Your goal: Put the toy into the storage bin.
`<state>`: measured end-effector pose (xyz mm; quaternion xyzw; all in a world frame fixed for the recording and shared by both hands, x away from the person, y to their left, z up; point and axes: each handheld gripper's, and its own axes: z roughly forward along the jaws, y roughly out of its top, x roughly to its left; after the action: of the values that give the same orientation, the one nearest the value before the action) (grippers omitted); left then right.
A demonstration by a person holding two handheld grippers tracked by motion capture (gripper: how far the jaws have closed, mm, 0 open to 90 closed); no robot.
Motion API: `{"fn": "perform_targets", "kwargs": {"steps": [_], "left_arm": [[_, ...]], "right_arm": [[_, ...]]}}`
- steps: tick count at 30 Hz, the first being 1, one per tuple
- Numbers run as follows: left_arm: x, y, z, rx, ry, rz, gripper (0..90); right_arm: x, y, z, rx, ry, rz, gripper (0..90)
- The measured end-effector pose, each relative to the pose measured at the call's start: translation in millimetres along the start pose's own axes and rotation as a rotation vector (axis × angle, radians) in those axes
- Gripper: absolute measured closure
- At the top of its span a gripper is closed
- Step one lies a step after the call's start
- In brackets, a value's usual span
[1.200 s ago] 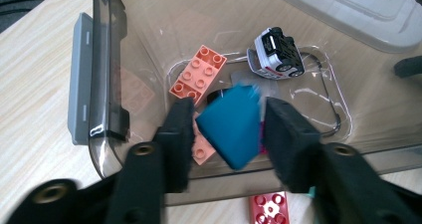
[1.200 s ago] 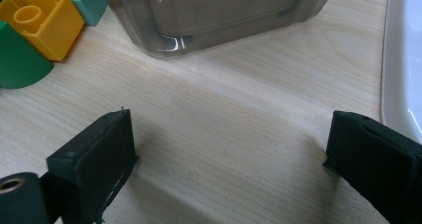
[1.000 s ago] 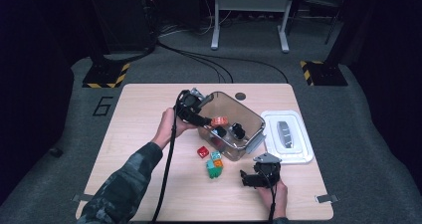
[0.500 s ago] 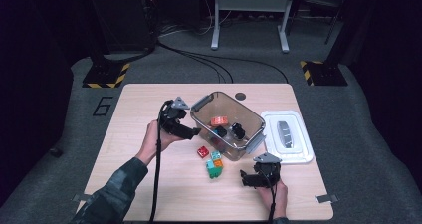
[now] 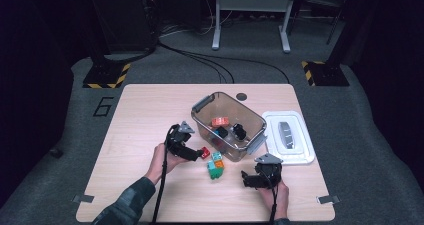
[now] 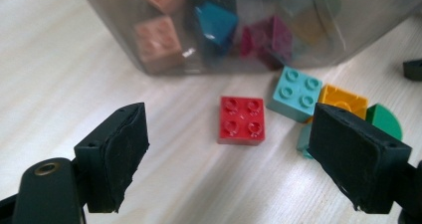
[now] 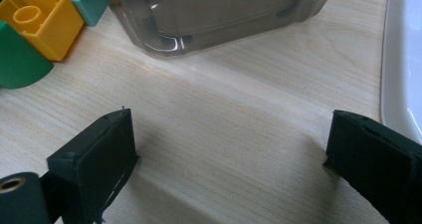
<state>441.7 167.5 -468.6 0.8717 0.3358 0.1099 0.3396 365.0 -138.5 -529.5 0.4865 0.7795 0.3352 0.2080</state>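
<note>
While both grippers [image 6: 234, 159] [image 7: 229, 149] gape empty, the clear bin [image 5: 200, 106] holds assorted blocks [image 5: 220, 121].

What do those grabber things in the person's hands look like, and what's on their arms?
Both are black. The left gripper and right gripper each carry a grey three-cornered plate on top and trail a black cable back along the arm. Up close, each has two chunky black jaws with flat, rough pads, and a brass-coloured ring near the base. The left forearm wears a dark greenish sleeve.

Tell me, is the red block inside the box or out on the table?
Out. The red block lies flat on the table, just beside the clear box.
</note>
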Motion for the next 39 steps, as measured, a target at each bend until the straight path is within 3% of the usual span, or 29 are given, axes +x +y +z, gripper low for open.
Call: {"fn": "perform_targets", "kwargs": {"steps": [3, 7, 10, 13, 16, 18, 27, 39], "left_arm": [[-2.5, -6.6, 13.9, -0.007, -0.003, -0.004, 17.4], [-4.6, -8.7, 27.7, -0.025, -0.015, -0.002, 27.8], [-6.0, -8.3, 35.7, -0.014, 0.0, -0.006, 36.8], [-6.7, -8.7, 43.7, 0.006, 0.006, -0.004, 40.2], [-6.6, -10.3, 46.8, 0.001, -0.003, -0.007, 50.0], [-6.1, -11.9, 46.3, -0.012, -0.004, 0.003, 57.9], [-3.3, -17.9, 30.1, -0.021, 0.011, 0.012, 59.0], [11.1, -12.7, 0.6, -0.056, 0.049, -0.001, 59.1]], "right_arm": [[0.0, 0.0, 0.0, 0.0, 0.0, 0.0, 4.4], [-0.1, 0.0, 0.0, -0.001, 0.0, 0.0, 4.5], [0.0, 0.0, 0.0, -0.001, -0.001, 0.001, 4.6], [-0.1, 0.0, 0.0, -0.001, -0.001, 0.001, 4.6], [-0.1, 0.0, -0.1, -0.001, -0.001, 0.001, 4.6], [-0.1, 0.0, -0.1, -0.001, -0.001, 0.001, 4.6], [0.0, 0.0, 0.0, -0.001, -0.002, 0.001, 4.7], [0.0, 0.0, -0.1, -0.001, -0.002, 0.002, 4.7]]}}
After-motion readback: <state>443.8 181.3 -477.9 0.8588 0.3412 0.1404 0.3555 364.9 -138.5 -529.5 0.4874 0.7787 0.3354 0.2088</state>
